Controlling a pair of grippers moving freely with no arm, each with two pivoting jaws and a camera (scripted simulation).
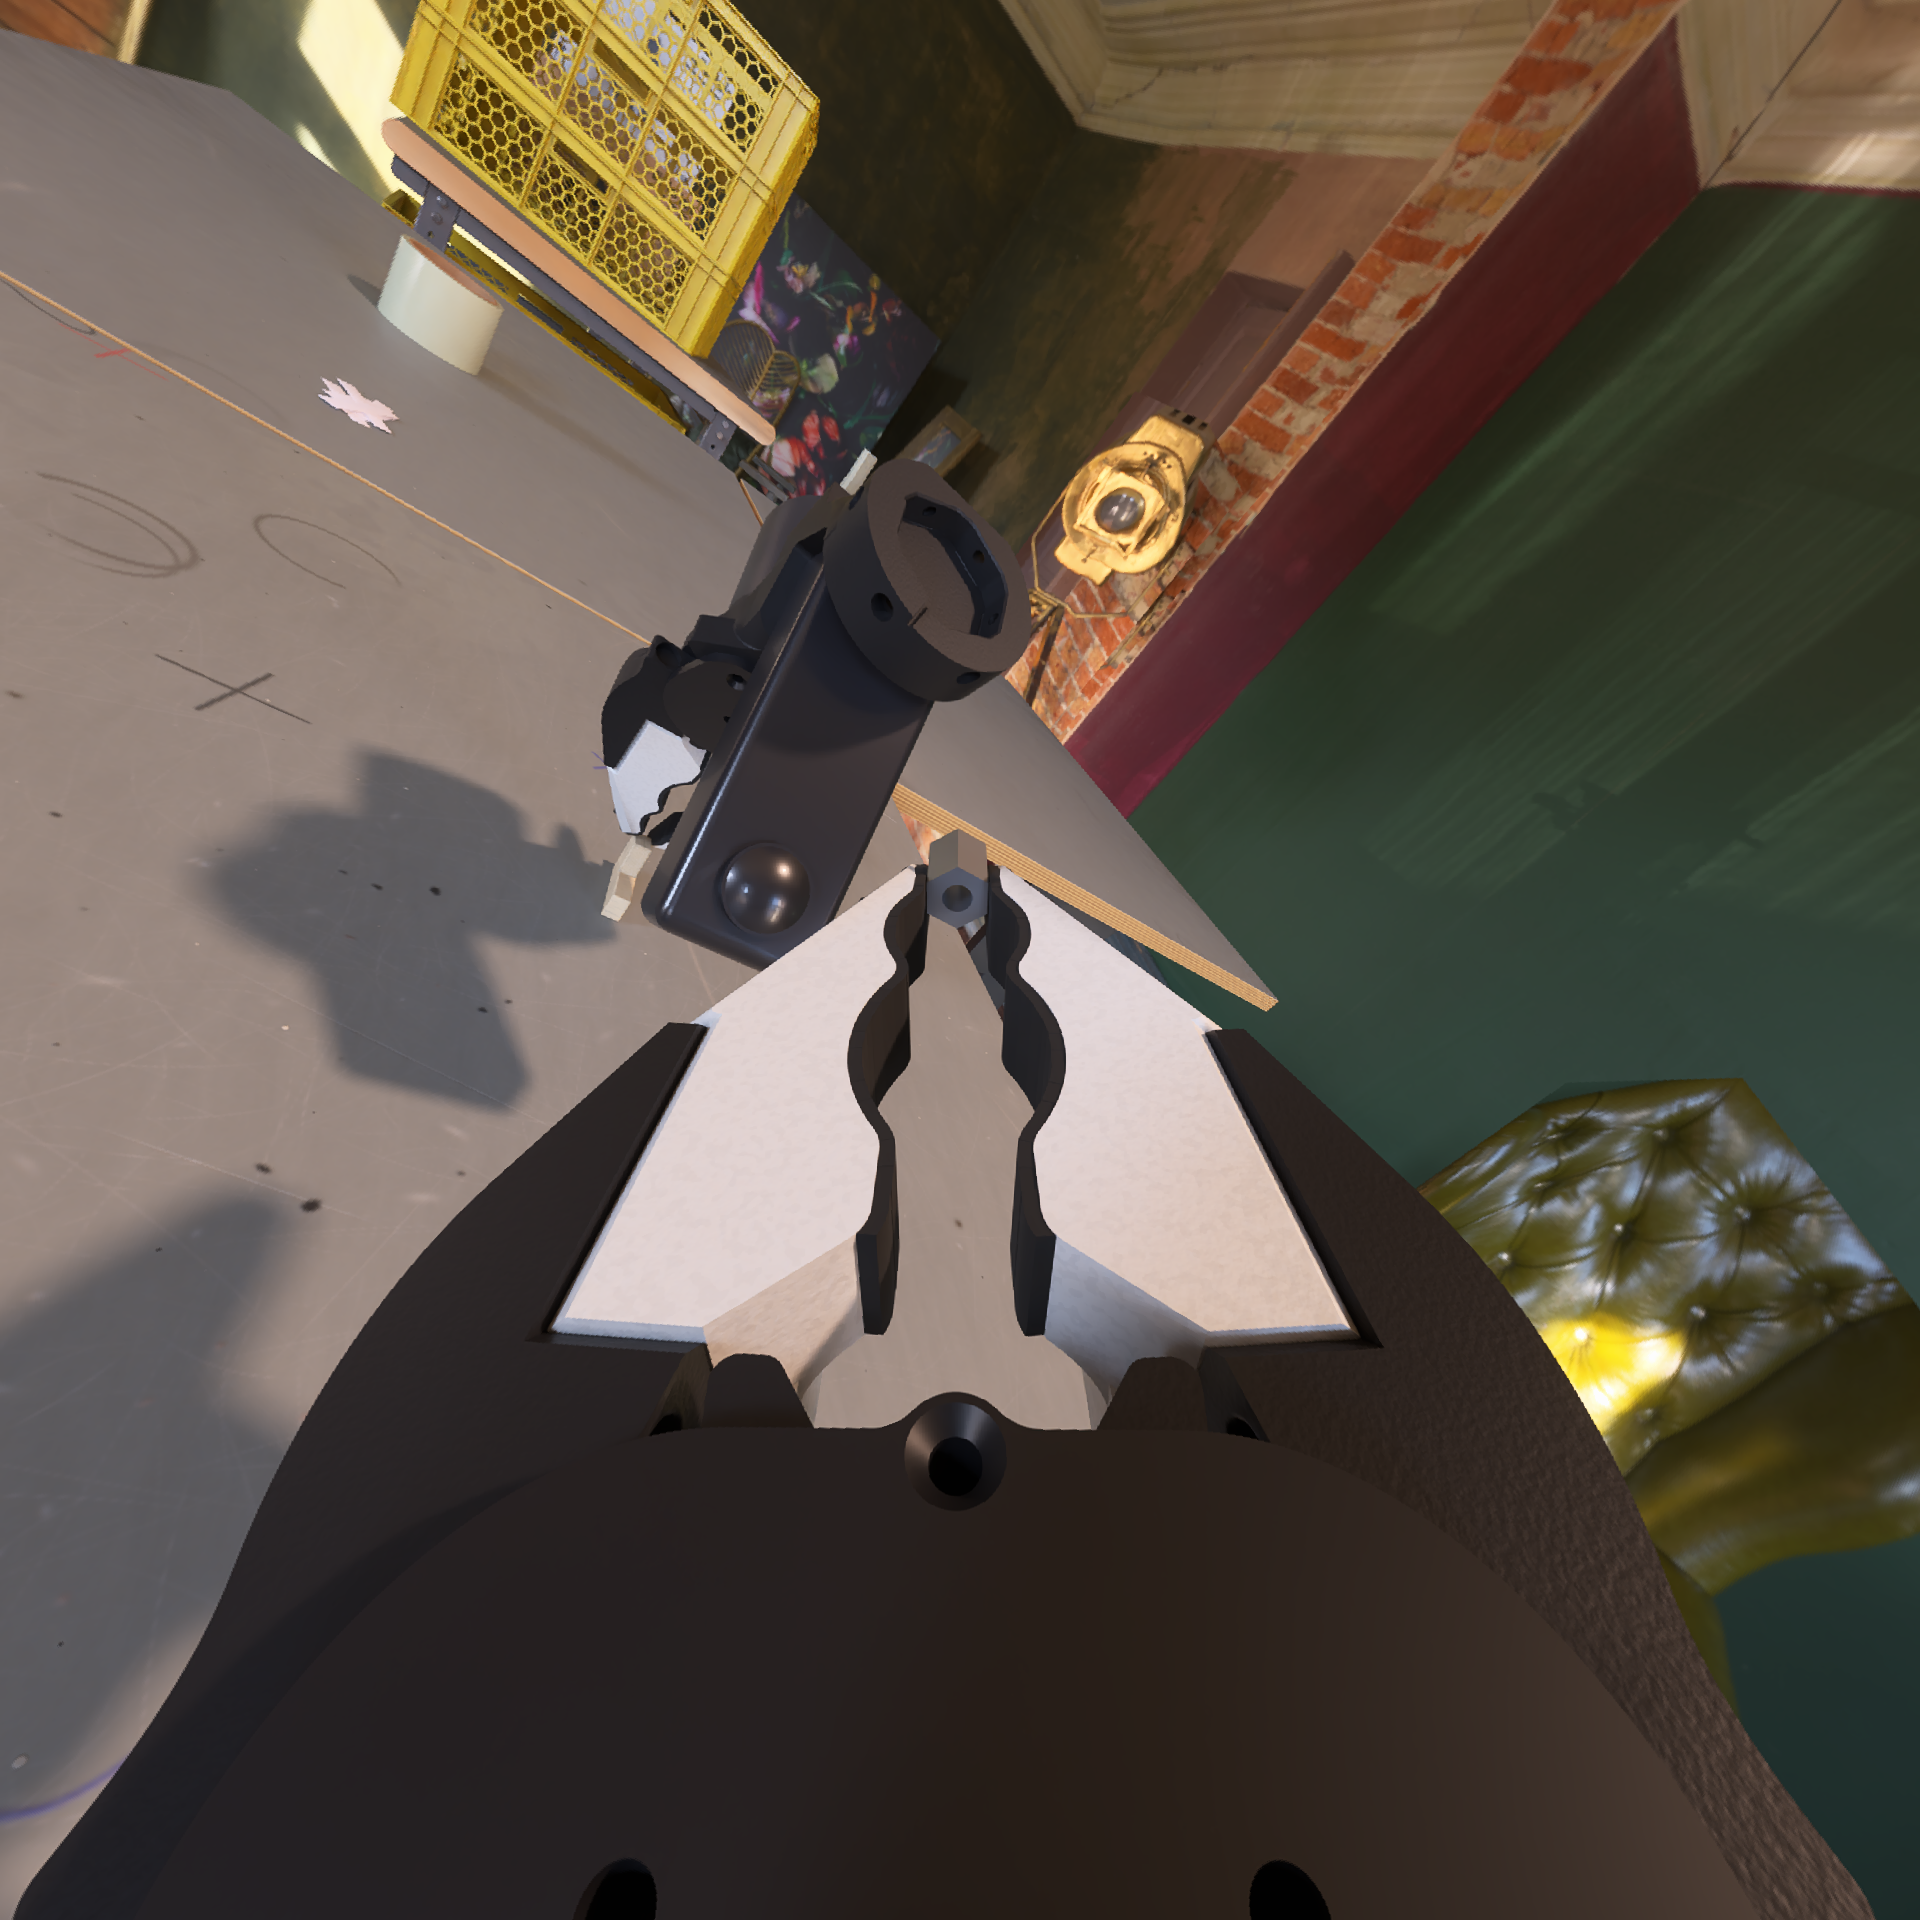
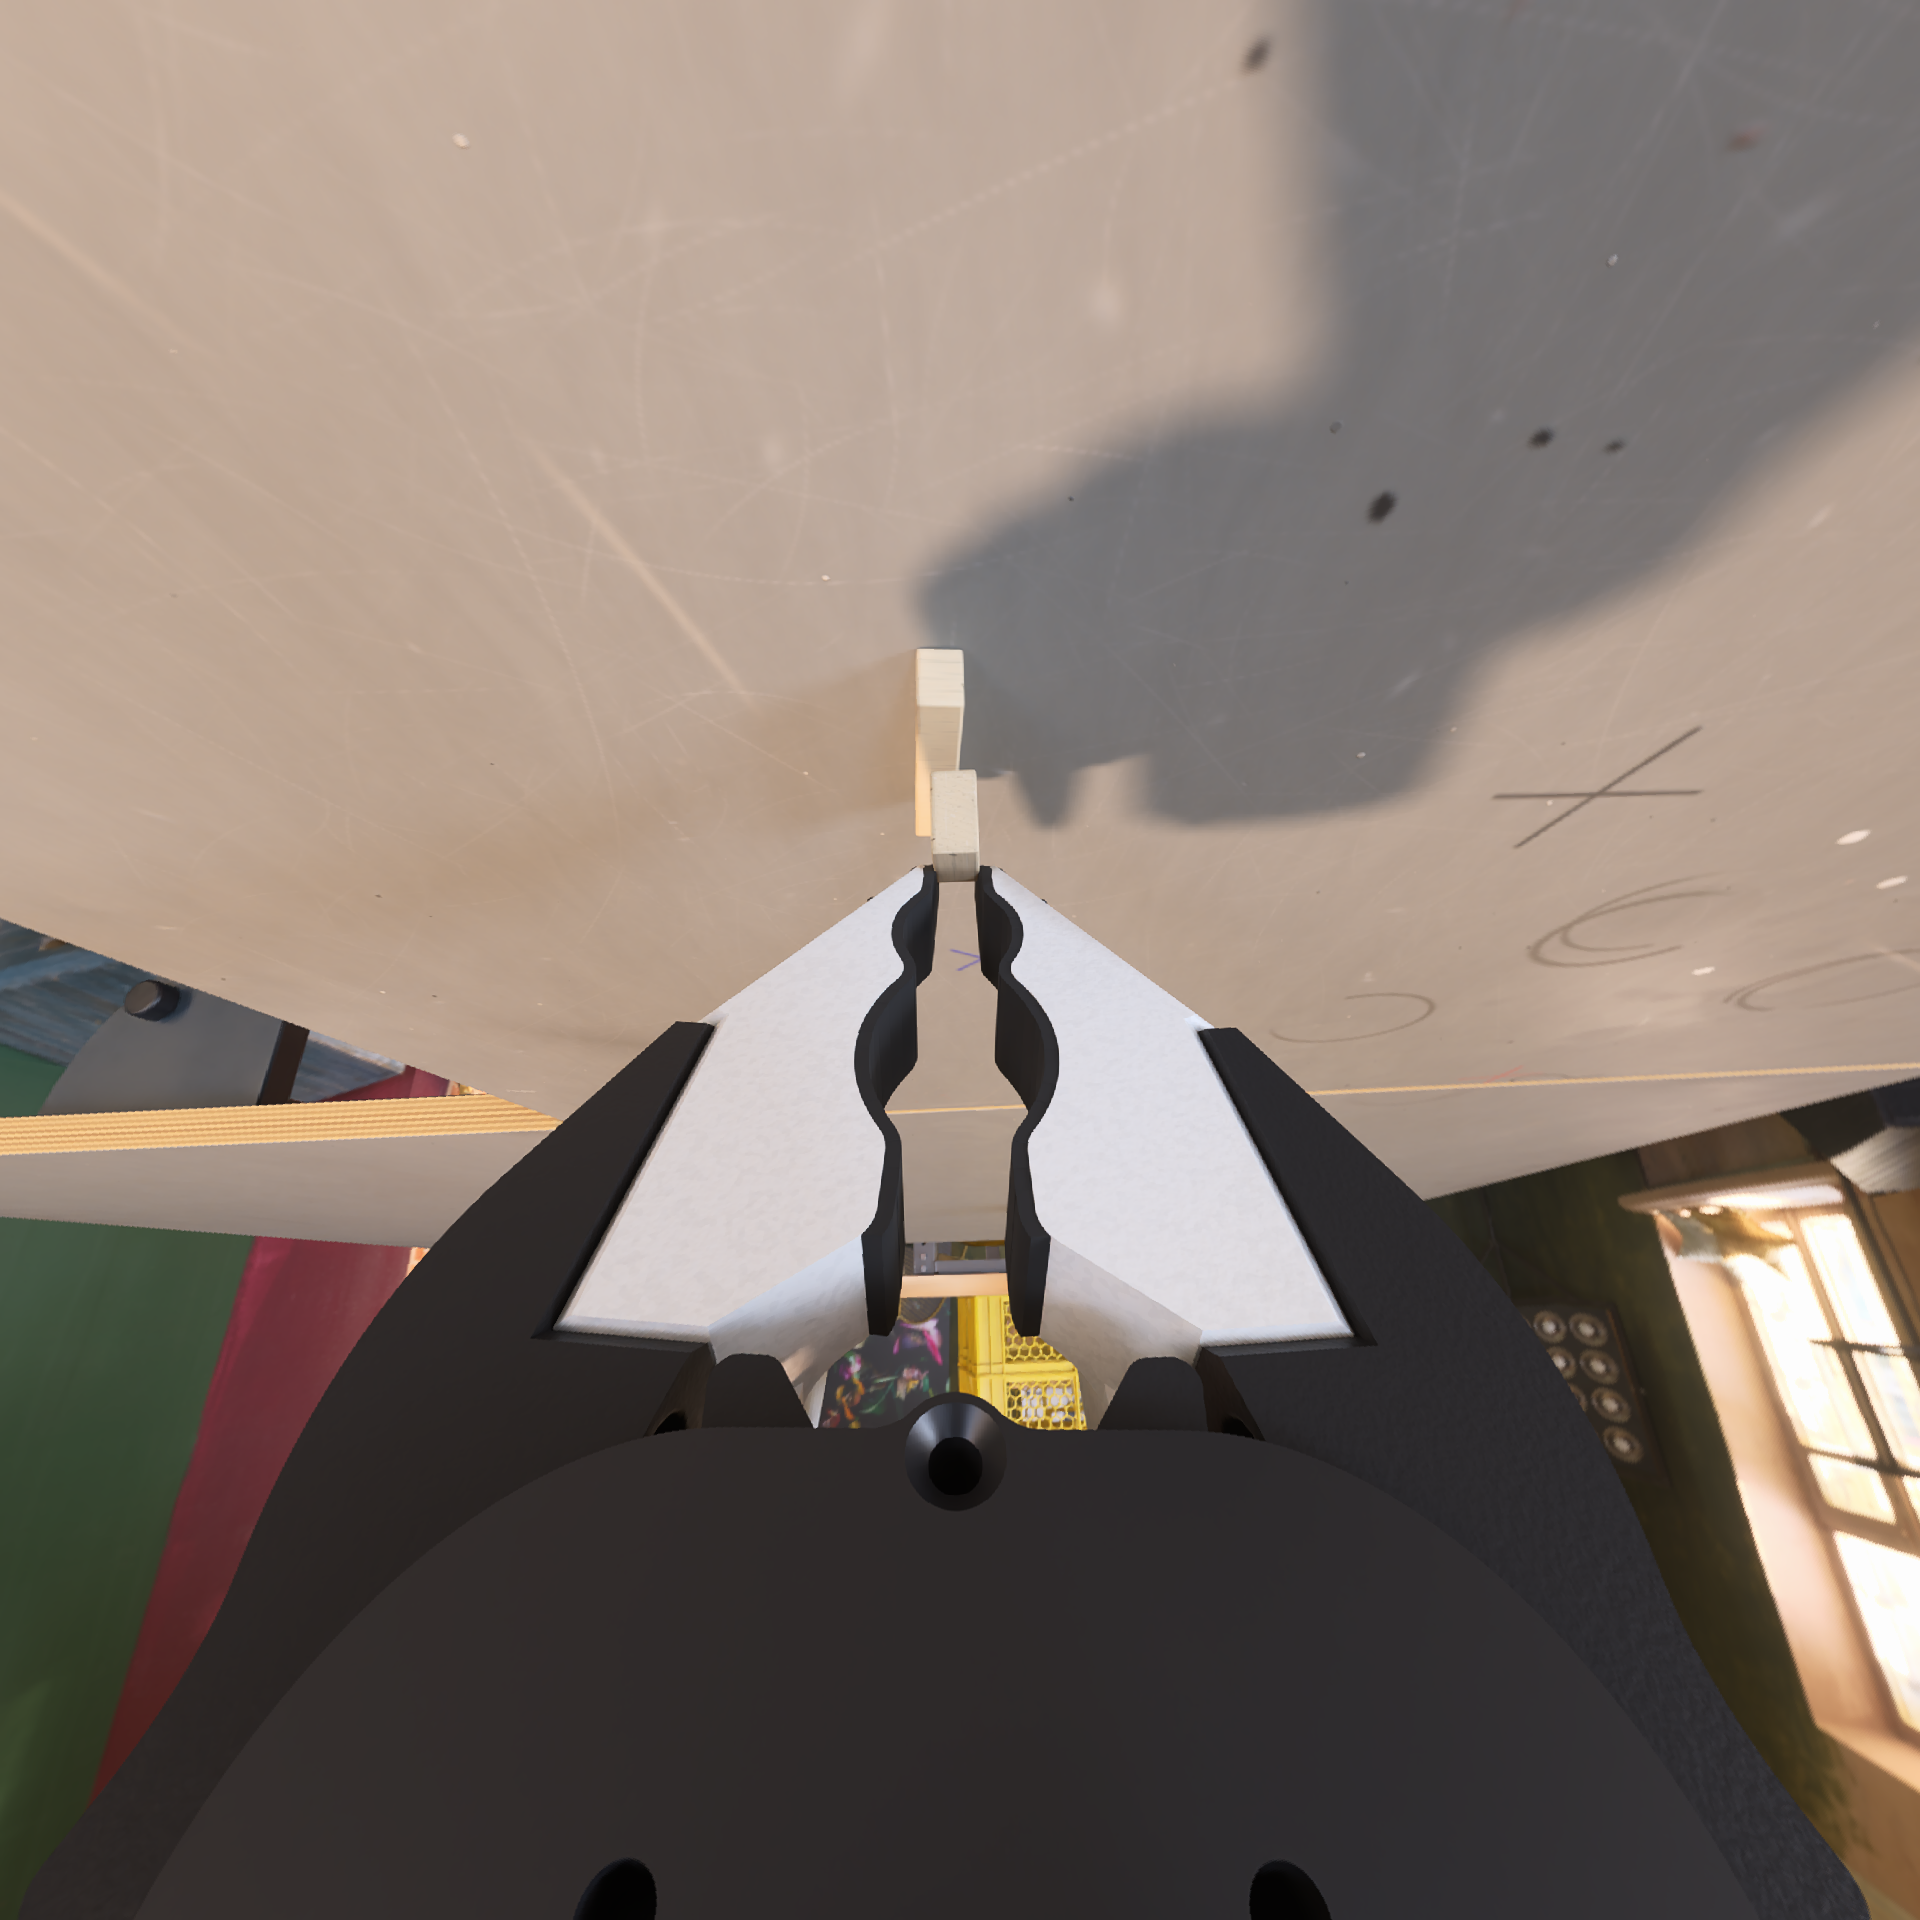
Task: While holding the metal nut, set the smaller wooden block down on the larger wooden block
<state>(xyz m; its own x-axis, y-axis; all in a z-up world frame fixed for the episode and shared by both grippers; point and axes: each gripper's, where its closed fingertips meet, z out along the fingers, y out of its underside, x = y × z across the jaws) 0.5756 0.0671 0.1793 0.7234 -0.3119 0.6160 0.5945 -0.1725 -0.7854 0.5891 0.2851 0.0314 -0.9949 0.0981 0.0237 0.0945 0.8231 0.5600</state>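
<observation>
Nearest in the left wrist view, the left gripper (image 1: pixel 957 896) has its jaws drawn narrow, pinching the metal nut (image 1: pixel 957 889) between the fingertips, held in the air by the table's edge. Just beyond it, the right gripper (image 1: pixel 649 831) shows from behind as a dark body tilted down toward the grey table (image 1: pixel 260 831), with pale wood at its tip and its shadow falling to the left. In the right wrist view, that gripper's jaws are likewise narrow, closed on the smaller wooden block (image 2: pixel 955 823), which sits upright at the fingertips. Directly behind and touching it in this view stands the larger wooden block (image 2: pixel 938 704); whether the small one rests on it or only against it cannot be told. Farther off on the table lie pencilled crosses and circles, then a white tape roll (image 1: pixel 441 303), and past the table's far edge a yellow crate (image 1: pixel 613 156) on a shelf.
</observation>
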